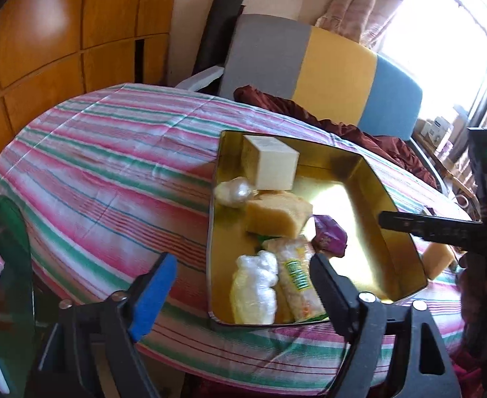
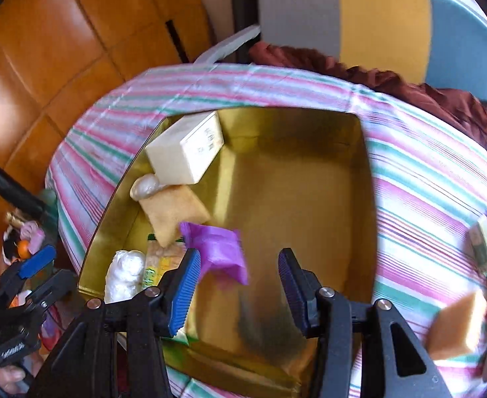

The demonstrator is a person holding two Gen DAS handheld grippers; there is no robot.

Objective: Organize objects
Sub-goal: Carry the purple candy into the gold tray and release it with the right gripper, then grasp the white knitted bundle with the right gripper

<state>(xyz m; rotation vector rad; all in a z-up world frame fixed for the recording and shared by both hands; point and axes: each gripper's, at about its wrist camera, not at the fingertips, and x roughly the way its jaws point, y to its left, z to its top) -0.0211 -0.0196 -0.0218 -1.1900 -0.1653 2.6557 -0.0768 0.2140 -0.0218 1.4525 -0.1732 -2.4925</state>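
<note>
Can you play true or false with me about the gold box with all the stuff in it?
1. The shiny gold metal box sits on a pink, green and white striped cloth. True.

2. The purple crinkly packet lies outside the box on the cloth. False: it is inside the box, near the middle.

3. The cream-coloured rectangular carton is in a far corner of the box. True.

4. The right gripper is squeezing the purple packet. False: its jaws are apart, with nothing held between them.

5. The box is packed full on every side. False: things crowd one side, the other side shows bare gold floor.

6. A tan spongy block lies on the cloth outside the box. True.
</note>
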